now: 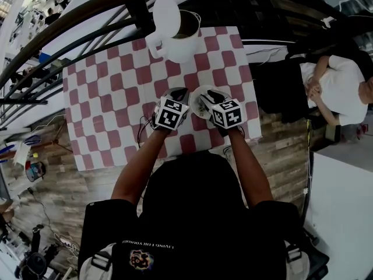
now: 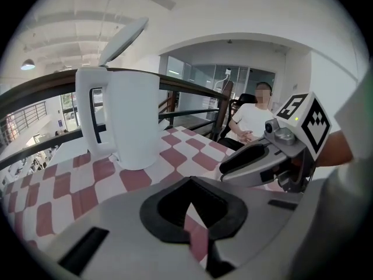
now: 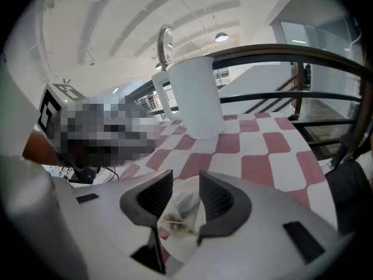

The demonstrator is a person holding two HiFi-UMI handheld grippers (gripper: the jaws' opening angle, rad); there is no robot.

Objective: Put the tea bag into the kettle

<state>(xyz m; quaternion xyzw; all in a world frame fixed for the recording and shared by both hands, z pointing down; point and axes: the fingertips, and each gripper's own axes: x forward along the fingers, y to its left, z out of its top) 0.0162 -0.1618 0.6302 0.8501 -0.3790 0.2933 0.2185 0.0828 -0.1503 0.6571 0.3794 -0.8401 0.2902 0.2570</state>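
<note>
Right gripper view: right claw is standing open astride tea bag on plate; left claw is sitting closed, empty.

Red-and-white checkered tablecloth covers the table. Small round white plate sits on the cloth's near half. Dark curved metal handrail with lower bars runs along the table's far side. Person in a white shirt is seated right of the table, hands together. Wood-plank floor lies underneath. Small clutter on the floor at left, too small to tell.
</note>
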